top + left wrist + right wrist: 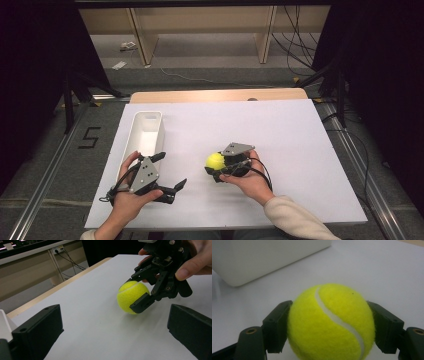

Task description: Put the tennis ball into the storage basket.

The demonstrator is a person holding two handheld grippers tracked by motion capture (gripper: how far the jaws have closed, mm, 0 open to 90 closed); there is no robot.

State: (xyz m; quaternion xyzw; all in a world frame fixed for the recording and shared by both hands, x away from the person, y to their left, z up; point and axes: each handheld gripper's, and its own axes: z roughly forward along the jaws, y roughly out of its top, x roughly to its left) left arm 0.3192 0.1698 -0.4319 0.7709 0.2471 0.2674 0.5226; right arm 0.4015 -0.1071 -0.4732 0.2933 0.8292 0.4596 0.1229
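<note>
A yellow tennis ball (215, 160) rests on the white table sheet near the middle front. My right gripper (216, 167) is shut on the tennis ball (330, 322), with a black jaw pressed against each side. The left gripper view shows that ball (132, 296) held low over the sheet by the right gripper (136, 293). My left gripper (171, 174) stands open at the front left, held in a hand, with nothing between its wide-apart jaws (115, 332). It points toward the ball from the left.
A long white tray (145, 134) lies along the left side of the sheet, just behind the left hand; its wall (262, 257) shows beyond the ball. A wooden table edge (215, 95) runs along the back. Cables lie on the floor beyond.
</note>
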